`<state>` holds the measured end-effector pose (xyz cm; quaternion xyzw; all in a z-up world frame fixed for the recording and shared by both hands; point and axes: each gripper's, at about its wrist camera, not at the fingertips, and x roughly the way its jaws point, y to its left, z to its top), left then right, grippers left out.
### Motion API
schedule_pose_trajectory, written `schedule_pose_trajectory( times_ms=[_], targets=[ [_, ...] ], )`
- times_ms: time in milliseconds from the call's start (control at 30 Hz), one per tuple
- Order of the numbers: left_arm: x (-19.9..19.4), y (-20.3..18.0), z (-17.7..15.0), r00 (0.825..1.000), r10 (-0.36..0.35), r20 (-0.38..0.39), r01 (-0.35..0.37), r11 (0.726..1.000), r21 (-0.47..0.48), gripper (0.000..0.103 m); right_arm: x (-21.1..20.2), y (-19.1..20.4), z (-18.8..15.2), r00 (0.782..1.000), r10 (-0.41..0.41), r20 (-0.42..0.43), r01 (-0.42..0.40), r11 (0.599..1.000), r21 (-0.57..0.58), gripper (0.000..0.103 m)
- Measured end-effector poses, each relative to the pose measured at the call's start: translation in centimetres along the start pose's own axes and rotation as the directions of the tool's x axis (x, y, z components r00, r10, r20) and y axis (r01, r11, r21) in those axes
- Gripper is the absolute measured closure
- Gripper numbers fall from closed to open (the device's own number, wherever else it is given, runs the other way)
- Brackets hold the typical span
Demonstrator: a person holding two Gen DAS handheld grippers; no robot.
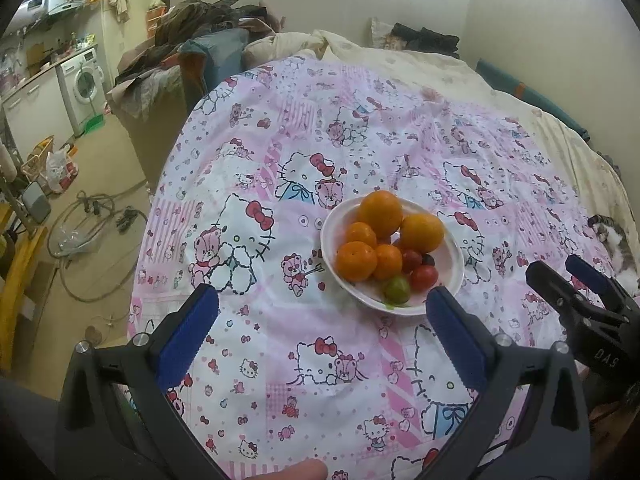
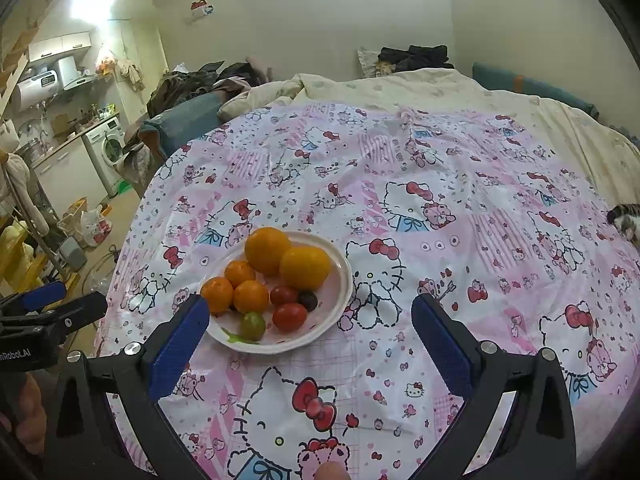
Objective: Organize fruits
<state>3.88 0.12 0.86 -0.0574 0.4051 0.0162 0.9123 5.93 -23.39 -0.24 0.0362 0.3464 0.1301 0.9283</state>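
A white plate rests on the pink cartoon-print cloth. It carries two big oranges, three small tangerines, red cherry tomatoes, a dark one and a green one. My left gripper hovers open just short of the plate with nothing in it. My right gripper is open too, its left finger at the plate's near-left rim. Each gripper shows at the edge of the other's view: the right, the left.
The cloth covers a bed with a cream quilt behind. A cat lies at the right edge. To the left the floor holds cables, bags and a washing machine. A clothes pile sits at the bed's far left.
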Motion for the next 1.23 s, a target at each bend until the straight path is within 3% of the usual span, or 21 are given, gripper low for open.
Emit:
schedule_pose_trajectory(
  times_ms=[1233],
  targets=[
    [0.44,-0.04,-0.45,1.0,0.015,-0.002,-0.015,1.0,0.02,0.001,-0.07,0.03,0.07,1.0,0.023,-0.007,-0.022,0.999,0.027,0.0]
  ],
)
